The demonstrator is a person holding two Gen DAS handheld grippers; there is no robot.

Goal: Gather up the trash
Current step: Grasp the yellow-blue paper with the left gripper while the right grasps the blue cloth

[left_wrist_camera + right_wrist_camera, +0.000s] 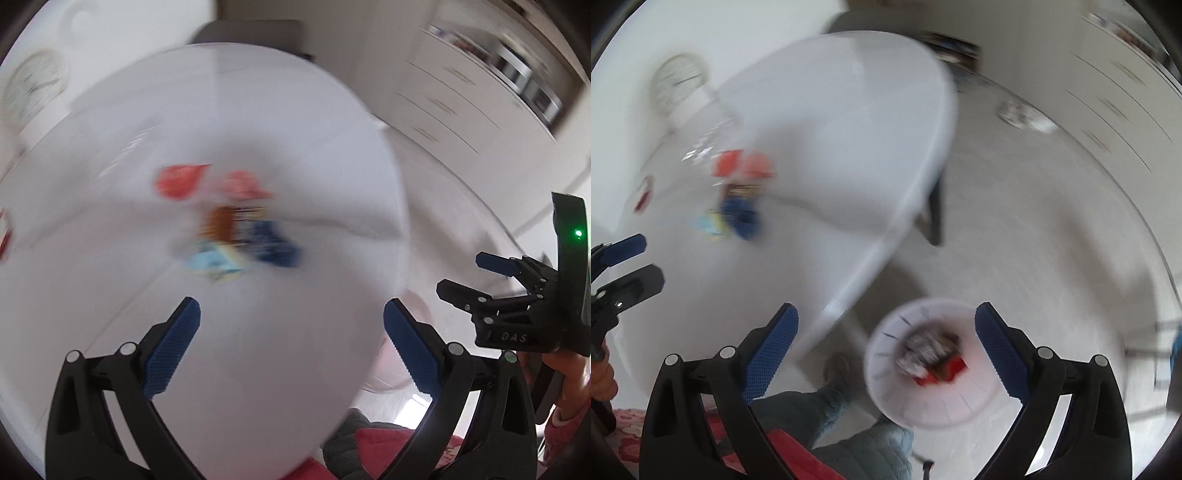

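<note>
We see both views smeared by motion, so the small details do not come through. Our left gripper (291,343), black-framed with blue ribbed pads, hangs over the round white tabletop (258,110) with its fingers spread wide apart and nothing between them. Ahead of it on the table lies a loose heap of crumpled wrappers (236,225): red-orange pieces at the far side, a brown and dark blue packet in the middle, a pale blue and yellow scrap nearest us. We cannot read any print on them through the blur. The heap sits well clear of the fingertips.

Our right gripper (886,345), of the same black and blue build, is also wide open and empty. It points past the table edge (886,236) toward the pale floor. Between its fingers, lower down, we look into a white round plastic bin with slotted walls (886,391) standing on the floor just beside the table. Inside the bin lie a silvery crumpled wrapper (925,349) and a red scrap (955,369) under it. A dark table leg (936,214) shows behind the edge.

In the right view the same heap of wrappers (738,192) lies on the tabletop to the left, with the left gripper's tips showing at the frame's left border. In the left view the right gripper (469,275) appears at the right, held in a person's hand (569,373). A quilted grey-blue trouser leg (857,443) and red patterned cloth (798,454) fill the bottom of the right view.
</note>
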